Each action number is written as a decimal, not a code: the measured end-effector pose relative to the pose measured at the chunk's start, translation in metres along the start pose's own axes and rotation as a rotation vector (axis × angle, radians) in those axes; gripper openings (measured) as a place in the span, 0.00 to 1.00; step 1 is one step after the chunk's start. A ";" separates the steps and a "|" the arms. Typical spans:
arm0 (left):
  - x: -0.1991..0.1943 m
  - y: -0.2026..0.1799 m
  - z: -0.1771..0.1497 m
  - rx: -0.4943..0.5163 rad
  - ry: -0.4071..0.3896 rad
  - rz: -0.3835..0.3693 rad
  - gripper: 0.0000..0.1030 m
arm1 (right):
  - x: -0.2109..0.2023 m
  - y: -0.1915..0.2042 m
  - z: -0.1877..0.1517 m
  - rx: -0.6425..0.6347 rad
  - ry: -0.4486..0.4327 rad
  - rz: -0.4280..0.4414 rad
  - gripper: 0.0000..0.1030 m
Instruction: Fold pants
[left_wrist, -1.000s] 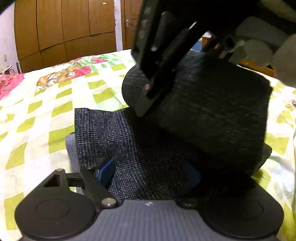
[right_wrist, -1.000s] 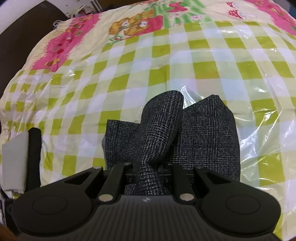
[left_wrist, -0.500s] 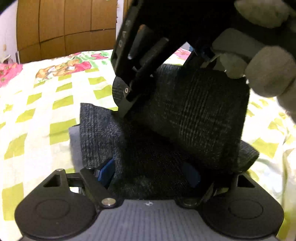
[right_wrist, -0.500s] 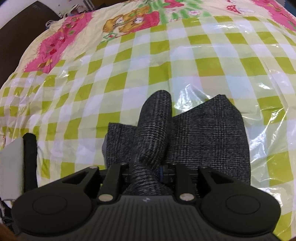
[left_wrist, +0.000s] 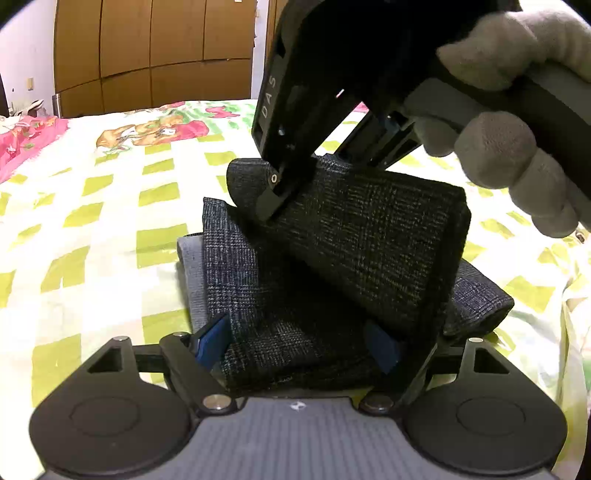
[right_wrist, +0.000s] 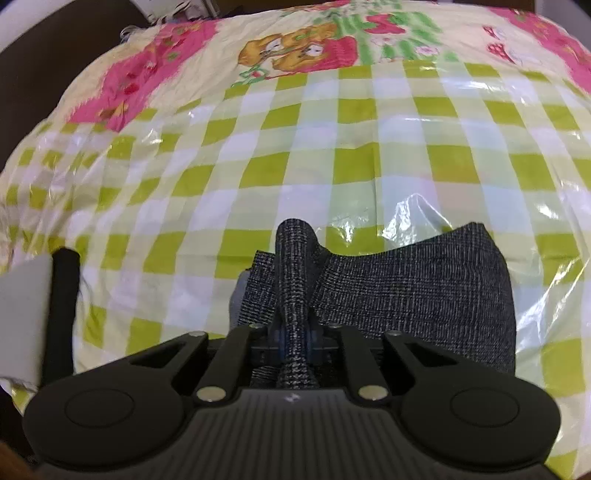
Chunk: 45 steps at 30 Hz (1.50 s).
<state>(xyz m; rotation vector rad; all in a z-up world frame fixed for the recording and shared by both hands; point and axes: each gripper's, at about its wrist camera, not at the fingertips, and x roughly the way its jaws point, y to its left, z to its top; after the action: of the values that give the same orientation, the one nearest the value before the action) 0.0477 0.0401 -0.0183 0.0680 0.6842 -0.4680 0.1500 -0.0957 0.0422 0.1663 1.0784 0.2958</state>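
Dark grey checked pants (left_wrist: 369, 236) lie folded on the bed. One flap is raised and tilted above the lower layers. In the left wrist view my right gripper (left_wrist: 273, 199) comes down from the top, held by a gloved hand (left_wrist: 498, 155), and is shut on the flap's far left edge. In the right wrist view the right gripper (right_wrist: 295, 339) pinches a narrow ridge of the pants (right_wrist: 424, 288). My left gripper (left_wrist: 295, 349) stands wide open. The near end of the lower layers lies between its blue pads (left_wrist: 210, 347), and I see no squeeze on the cloth.
The bed carries a green and white checked cover (right_wrist: 332, 147) with pink cartoon prints, under crinkled clear plastic (right_wrist: 417, 210). Brown wardrobe doors (left_wrist: 155, 55) stand behind the bed. A black rod beside a pale block (right_wrist: 64, 295) shows at the left edge.
The right gripper has carried the raised flap up and to the right in the left wrist view. The fold between its jaws has narrowed to a thin ridge. The left gripper stays wide.
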 end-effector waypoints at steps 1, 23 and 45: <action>-0.002 0.003 -0.002 -0.006 -0.005 -0.005 0.88 | 0.001 -0.002 0.001 0.018 0.003 0.007 0.08; -0.003 0.010 -0.005 -0.076 0.051 -0.020 0.90 | 0.015 0.007 0.004 0.111 0.007 0.110 0.28; -0.042 0.040 -0.009 -0.234 -0.013 0.016 0.89 | 0.004 0.016 -0.004 -0.021 -0.046 0.197 0.29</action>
<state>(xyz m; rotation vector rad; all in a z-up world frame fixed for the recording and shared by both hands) 0.0316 0.0945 -0.0024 -0.1499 0.7216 -0.3704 0.1463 -0.0797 0.0413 0.2603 1.0147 0.4777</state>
